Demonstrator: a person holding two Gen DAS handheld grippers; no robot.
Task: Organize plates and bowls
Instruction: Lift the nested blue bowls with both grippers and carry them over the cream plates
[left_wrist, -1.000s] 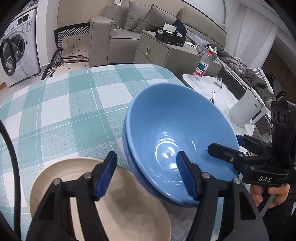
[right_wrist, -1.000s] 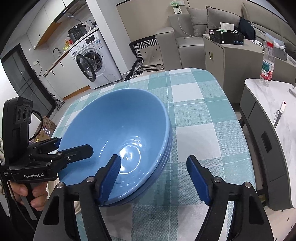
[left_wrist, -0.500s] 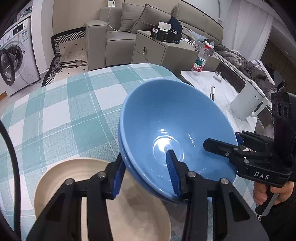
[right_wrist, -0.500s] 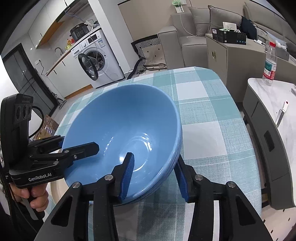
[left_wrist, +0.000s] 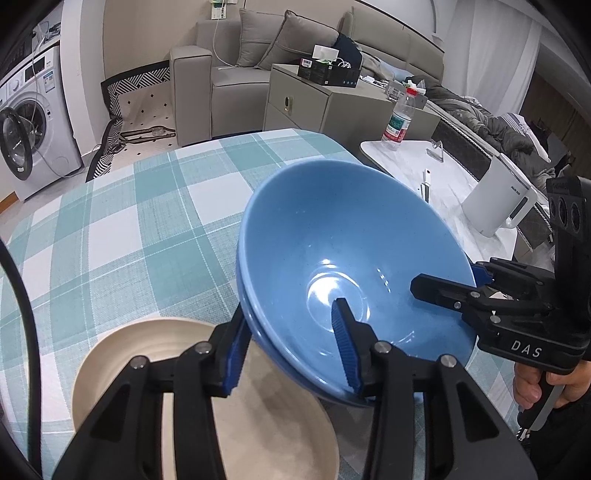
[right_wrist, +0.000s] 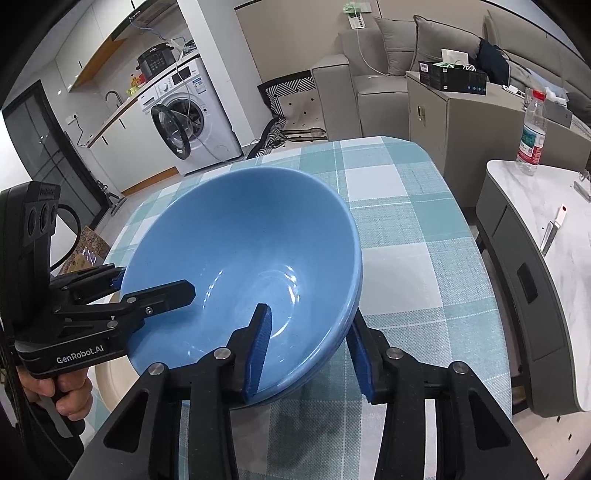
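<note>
Two nested blue bowls (left_wrist: 354, 266), already stacked, are held tilted above the desk (left_wrist: 122, 236), rim clamped by the left hand-held gripper (left_wrist: 291, 350) and right hand-held gripper (right_wrist: 310, 347). Placement remains, seemingly onto the cream plate (left_wrist: 207, 417) beside.

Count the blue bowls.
2: the top bowl nests in the lower bowl, whose rim alone shows. Both grippers, left and right, clamp the stack. More underneath is unlikely.
</note>
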